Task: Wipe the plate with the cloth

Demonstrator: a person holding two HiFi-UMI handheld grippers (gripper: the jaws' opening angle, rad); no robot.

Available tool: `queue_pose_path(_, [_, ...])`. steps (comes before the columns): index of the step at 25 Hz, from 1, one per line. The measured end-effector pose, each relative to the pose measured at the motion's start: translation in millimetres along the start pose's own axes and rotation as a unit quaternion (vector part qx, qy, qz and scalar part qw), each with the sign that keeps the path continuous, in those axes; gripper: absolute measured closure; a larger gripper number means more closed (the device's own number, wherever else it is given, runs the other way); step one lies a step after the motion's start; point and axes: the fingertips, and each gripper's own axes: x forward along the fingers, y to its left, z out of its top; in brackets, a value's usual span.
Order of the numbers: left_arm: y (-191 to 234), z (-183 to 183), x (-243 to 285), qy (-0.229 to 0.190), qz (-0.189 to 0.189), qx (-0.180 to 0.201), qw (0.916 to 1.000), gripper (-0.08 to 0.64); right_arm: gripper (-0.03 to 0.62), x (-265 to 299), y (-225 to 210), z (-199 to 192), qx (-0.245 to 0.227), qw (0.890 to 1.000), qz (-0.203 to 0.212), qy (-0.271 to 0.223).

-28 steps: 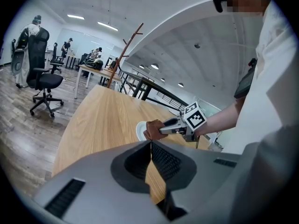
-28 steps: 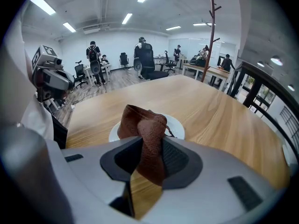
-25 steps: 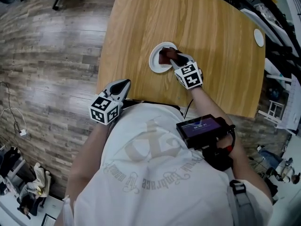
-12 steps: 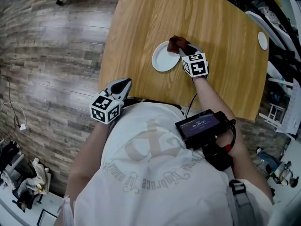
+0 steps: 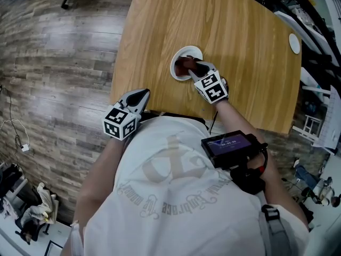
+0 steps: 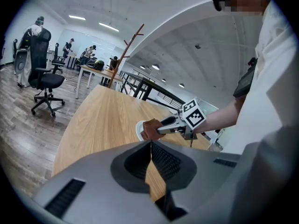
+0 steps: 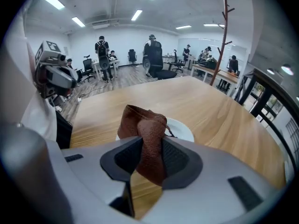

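Brown cloth (image 5: 186, 65), soft, limp, pinched mid-bunch in right tongs (image 5: 196, 70), over white plate (image 5: 185, 48). Plate light, probably slides on desk (image 5: 240, 31). Left tongs (image 5: 141, 95) closed, empty, 7 o'clock of plate.

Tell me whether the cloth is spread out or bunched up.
Bunched up: the cloth is a crumpled wad clamped in the right gripper, over the plate.

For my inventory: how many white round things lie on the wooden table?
2. The plate lies toward the person's side of the table, under the cloth in the right gripper; a smaller white disc lies by the far right edge.
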Motion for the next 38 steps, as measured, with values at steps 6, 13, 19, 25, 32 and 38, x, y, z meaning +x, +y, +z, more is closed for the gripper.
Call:
queue_pose_path(6, [-2, 0, -3, -0.002, 0.001, 0.001, 1.0, 0.546, 0.466, -1, 42, 9, -0.046, 0.997, 0.06, -0.011])
queue_pose_path(13, [9, -2, -11, -0.005, 0.013, -0.008, 0.9999, 0.546, 0.466, 17, 11, 15, -0.031, 0.999, 0.03, -0.003])
queue_pose_path(19, [10, -5, -19, -0.008, 0.023, -0.015, 0.9996, 0.547, 0.466, 17, -43, 15, 0.027, 0.999, -0.033, 0.009])
queue_pose_path(25, [7, -8, -25, -0.011, 0.034, -0.02, 0.9992, 0.546, 0.466, 10, -81, 25, 0.075, 0.994, -0.078, -0.012])
queue_pose_path(32, [9, -6, -24, -0.007, 0.029, -0.016, 0.9994, 0.546, 0.466, 17, -66, 28, 0.081, 0.995, -0.064, -0.012])
queue_pose_path(38, [13, -3, -25, -0.005, 0.018, -0.008, 0.9998, 0.546, 0.466, 25, -19, 37, 0.032, 0.999, -0.016, -0.014])
